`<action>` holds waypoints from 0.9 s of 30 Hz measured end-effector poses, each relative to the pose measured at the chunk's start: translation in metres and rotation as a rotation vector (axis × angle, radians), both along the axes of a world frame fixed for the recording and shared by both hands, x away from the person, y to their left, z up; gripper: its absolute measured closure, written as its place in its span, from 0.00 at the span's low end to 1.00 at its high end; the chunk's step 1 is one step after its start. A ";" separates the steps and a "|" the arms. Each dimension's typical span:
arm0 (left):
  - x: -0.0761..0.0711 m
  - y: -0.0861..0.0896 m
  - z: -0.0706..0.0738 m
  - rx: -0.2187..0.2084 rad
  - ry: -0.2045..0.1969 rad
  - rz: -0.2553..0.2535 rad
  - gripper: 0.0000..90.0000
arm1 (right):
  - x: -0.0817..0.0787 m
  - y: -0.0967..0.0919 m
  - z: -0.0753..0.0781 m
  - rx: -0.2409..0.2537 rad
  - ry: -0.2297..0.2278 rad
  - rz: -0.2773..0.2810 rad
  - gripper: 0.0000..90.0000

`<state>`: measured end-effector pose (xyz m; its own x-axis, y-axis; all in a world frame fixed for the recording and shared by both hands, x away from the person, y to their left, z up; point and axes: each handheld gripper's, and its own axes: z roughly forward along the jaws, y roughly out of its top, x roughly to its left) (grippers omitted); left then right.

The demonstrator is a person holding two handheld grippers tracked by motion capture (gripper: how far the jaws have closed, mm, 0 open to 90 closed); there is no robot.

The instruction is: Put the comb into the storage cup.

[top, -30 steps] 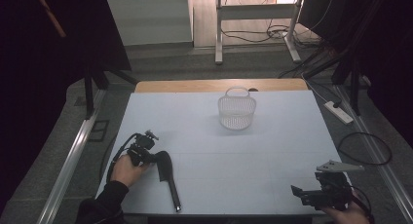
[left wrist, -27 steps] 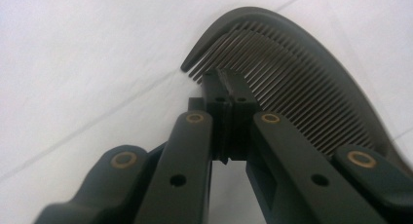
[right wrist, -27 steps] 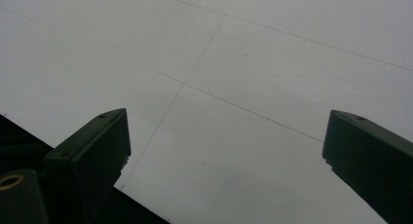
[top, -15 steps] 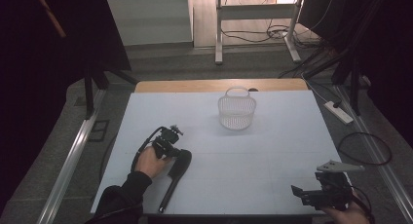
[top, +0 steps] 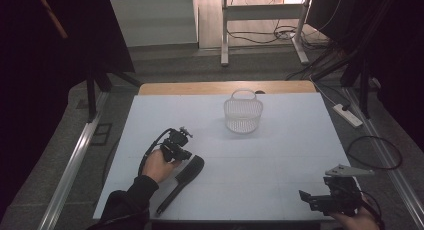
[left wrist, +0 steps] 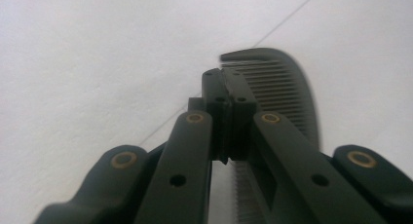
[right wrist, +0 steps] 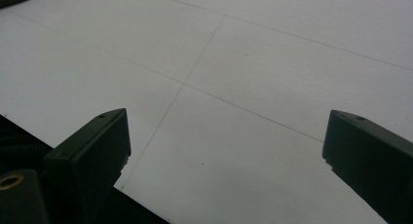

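Left gripper view: left gripper [left wrist: 228,95] fingers clenched, hiding part of the comb [left wrist: 285,95]; right gripper [right wrist: 226,146] fingers released.

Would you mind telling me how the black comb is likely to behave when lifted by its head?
The comb looks like thin, rigid plastic, so probably stiff and light. Its long handle extends well beyond the left gripper, so it may droop or pivot. Lying flat, it shouldn't roll.

1 comb [top: 181,184], 1 basket [top: 243,114], 2 grippers on table.
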<state>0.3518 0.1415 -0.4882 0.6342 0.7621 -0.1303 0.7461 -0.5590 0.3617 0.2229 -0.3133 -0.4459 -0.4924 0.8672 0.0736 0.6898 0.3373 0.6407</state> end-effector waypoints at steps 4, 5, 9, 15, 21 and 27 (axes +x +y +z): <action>-0.012 0.005 0.011 -0.031 -0.006 -0.017 0.97 | 0.000 0.000 0.000 -0.001 -0.004 0.001 0.05; -0.016 0.006 0.012 -0.035 -0.006 -0.019 0.96 | 0.000 0.000 0.000 -0.001 -0.003 0.000 0.05; -0.027 0.011 0.014 -0.051 0.001 -0.016 0.91 | 0.000 0.000 0.000 -0.002 -0.006 0.000 0.05; -0.041 0.023 0.016 -0.063 -0.003 0.030 0.72 | -0.001 0.000 0.000 -0.001 -0.006 -0.003 0.05; -0.057 0.031 0.019 -0.065 -0.023 0.074 0.47 | -0.001 0.000 0.000 -0.001 -0.007 -0.003 0.05; -0.071 0.038 0.020 -0.067 -0.022 0.092 0.25 | -0.001 0.000 0.001 -0.001 -0.008 -0.002 0.05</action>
